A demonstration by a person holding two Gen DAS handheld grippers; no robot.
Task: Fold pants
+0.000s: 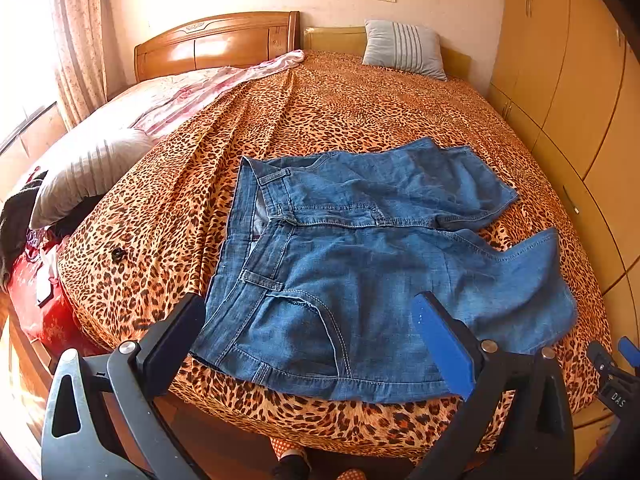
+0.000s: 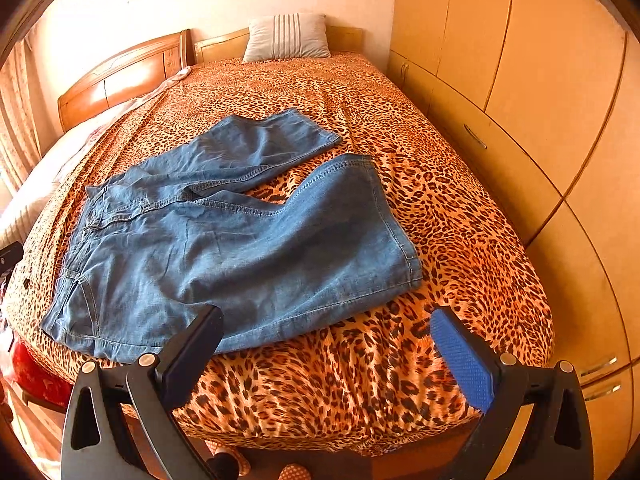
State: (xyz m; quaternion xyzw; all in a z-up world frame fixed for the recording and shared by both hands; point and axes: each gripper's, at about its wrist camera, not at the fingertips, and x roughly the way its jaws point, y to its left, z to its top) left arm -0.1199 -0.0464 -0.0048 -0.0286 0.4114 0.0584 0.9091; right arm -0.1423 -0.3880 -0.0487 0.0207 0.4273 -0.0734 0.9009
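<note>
Blue denim pants (image 1: 360, 264) lie spread flat on the leopard-print bed (image 1: 320, 104), waistband to the left, both short legs pointing right and slightly apart. My left gripper (image 1: 312, 312) is open and empty, hovering above the near hip and pocket at the bed's front edge. In the right wrist view the pants (image 2: 224, 240) fill the left half. My right gripper (image 2: 326, 320) is open and empty, above the bedspread (image 2: 440, 200) just in front of the near leg's hem. The right gripper also shows at the left wrist view's right edge (image 1: 618, 368).
A grey striped pillow (image 1: 404, 50) sits at the headboard, another pillow (image 1: 88, 172) and pink bedding (image 1: 192, 88) lie at the left. Wooden wardrobes (image 2: 540, 100) line the right side. Red fabric (image 1: 40, 312) lies by the bed's left corner. The person's feet (image 2: 296, 472) show below.
</note>
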